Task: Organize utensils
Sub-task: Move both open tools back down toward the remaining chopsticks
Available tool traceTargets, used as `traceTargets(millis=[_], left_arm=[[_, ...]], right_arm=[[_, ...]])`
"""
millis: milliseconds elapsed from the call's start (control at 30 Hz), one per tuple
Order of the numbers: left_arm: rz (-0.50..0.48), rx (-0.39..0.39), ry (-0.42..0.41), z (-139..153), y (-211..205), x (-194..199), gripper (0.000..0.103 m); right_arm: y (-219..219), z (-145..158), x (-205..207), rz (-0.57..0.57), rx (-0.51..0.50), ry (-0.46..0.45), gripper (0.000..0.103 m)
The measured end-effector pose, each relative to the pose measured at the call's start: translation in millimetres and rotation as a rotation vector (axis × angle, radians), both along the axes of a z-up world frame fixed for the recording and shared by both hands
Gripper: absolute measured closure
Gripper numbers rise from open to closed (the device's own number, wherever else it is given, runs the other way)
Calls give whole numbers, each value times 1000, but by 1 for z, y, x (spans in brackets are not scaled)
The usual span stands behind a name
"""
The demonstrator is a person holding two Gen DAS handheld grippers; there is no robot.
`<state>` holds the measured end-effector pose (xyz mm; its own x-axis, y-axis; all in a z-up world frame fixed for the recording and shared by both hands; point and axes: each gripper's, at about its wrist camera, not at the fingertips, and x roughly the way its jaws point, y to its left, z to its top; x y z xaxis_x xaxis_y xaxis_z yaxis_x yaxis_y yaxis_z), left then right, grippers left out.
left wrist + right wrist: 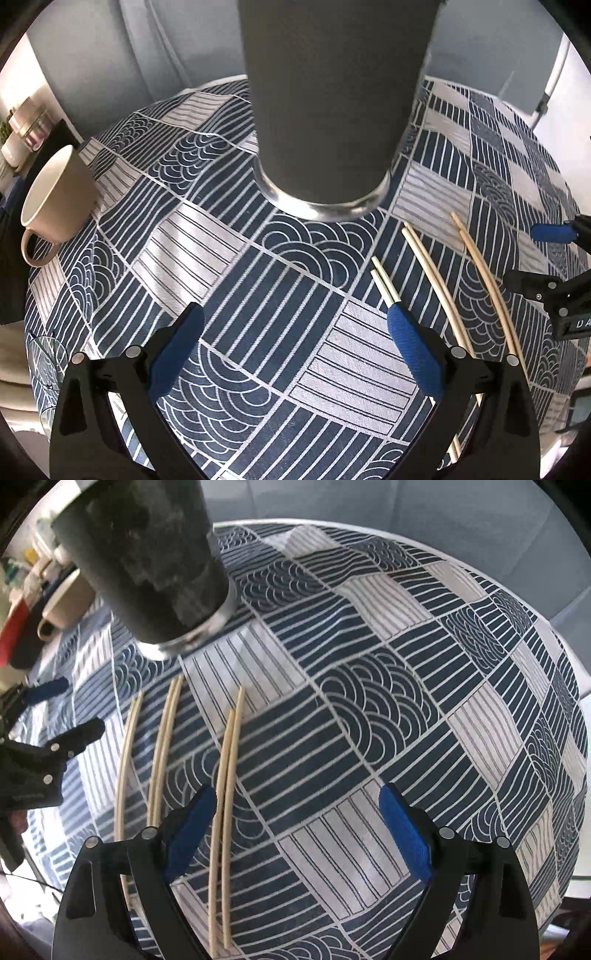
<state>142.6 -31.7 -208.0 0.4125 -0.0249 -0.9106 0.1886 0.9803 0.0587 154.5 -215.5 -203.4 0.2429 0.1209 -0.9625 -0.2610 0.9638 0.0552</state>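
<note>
A tall dark grey tumbler (pixel 328 107) with a steel base stands on the blue patterned tablecloth, straight ahead of my left gripper (pixel 295 325), which is open and empty. It also shows in the right wrist view (pixel 147 561). Three pairs of pale wooden chopsticks lie side by side to the right of the tumbler (pixel 439 291). In the right wrist view one pair (pixel 225 786) lies between the fingers of my open, empty right gripper (pixel 299 808), close to its left finger; the other pairs (pixel 162 746) lie further left.
A beige mug (pixel 55 199) stands at the left of the table, also seen behind the tumbler (pixel 66 598). A clear glass (pixel 48 369) is at the left edge. The round table's rim (pixel 517 602) curves behind. Clutter sits off the table's far left.
</note>
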Motion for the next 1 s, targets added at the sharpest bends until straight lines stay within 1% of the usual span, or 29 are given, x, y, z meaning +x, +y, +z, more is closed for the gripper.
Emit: traceTargets(millis=[133,300,400,500,567,633,733,867,1000], left_arm=[[-16,32,3,-4,-8,1,6],[-25,23,18,-5,-13,3,6],[-33,46,29,-10,-17,2,6],[-36,44,26,-11,-17,0,6],[-28,39,28,-11,-15,0,6],[-7,26,33,-12,-12,-1,5],[38,-5,46,-14,-11,-1,5],[80,-19,61,-15,-14,0,4],[82,-22,59,-16,-17,-1,4]], right_arm=[[1,-7,-3,2,-20,11,18],[-3,-9,-6,-12,-17,8,17],[-3,-9,-6,-6,-29,-7,16],[-2,-9,-8,7,-36,-13,16],[0,-13,-7,6,-52,-1,15],[3,-10,-6,3,-69,-5,14],[2,-10,-6,-2,-58,-6,13],[-1,-10,-6,-20,-45,5,13],[-2,-12,-3,-28,-43,5,12]])
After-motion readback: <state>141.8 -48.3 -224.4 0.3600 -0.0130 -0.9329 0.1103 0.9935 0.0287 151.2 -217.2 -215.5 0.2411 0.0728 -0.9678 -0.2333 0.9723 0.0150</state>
